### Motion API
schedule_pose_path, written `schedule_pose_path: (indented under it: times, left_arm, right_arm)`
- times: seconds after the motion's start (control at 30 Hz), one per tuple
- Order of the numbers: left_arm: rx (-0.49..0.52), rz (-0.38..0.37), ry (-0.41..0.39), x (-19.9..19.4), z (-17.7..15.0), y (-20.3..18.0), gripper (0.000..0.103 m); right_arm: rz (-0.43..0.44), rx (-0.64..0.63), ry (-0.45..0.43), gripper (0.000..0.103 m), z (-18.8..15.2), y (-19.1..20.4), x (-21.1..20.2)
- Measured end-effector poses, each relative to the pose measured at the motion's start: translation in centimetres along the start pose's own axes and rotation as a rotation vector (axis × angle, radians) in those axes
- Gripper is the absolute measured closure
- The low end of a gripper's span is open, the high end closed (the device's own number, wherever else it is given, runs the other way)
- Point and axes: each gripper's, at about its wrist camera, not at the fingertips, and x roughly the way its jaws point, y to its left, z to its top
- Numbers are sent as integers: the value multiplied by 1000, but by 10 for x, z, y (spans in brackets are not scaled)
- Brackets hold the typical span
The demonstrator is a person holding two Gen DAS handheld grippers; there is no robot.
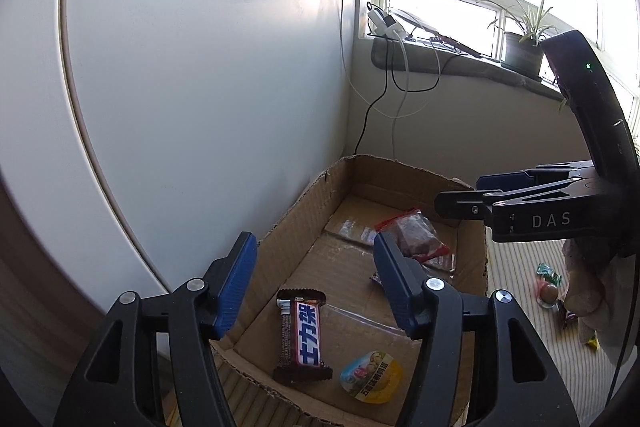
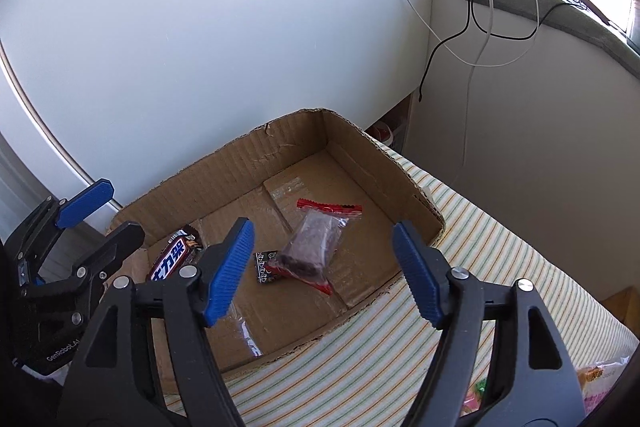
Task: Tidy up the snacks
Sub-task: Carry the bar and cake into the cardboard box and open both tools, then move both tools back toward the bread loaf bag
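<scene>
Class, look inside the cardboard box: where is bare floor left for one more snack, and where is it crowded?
Free: the far corner of the cardboard box, behind the clear red-edged packet. Also the near-right floor between that packet and the front wall. Crowded: the left end, around the chocolate bar and yellow round snack.

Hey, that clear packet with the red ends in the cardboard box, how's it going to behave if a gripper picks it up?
The clear packet looks like thin crinkly film, so it will probably flex and feel slippery between the fingers. The dark block inside seems firm, so pinching there should hold better than at a red end. It likely weighs little and, lying flat in the cardboard box, shouldn't roll.
</scene>
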Motion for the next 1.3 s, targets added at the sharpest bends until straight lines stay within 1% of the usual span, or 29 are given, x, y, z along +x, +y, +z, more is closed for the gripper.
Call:
schedule_pose_path:
  times: [0.27, 0.43, 0.53, 0.7, 0.83, 1.1, 1.3]
  left_arm:
    - [9, -10, -19, -13, 1, -7, 43]
    - [18, -24, -33, -24, 2, -16, 43]
    - [28, -37, -39, -31, 4, -22, 43]
    - [39, -65, -52, -42, 7, -32, 43]
    - [42, -90, -55, -49, 7, -43, 43]
    - [72, -177, -43, -57, 2, -75, 43]
    - [97, -274, -20, -56, -6, -108, 43]
  right_arm:
    - [-12, -17, -14, 28, -5, 1, -19]
    - [-17, -12, -40, 28, -10, -3, -41]
    - [-40, -13, -58, 28, -14, -5, -55]
    - [-41, 5, -83, 28, -24, -14, -78]
    - [-39, 14, -93, 28, -39, -21, -98]
    - [-95, 51, -134, 28, -77, -46, -152]
    - [-136, 99, -134, 28, -117, -73, -188]
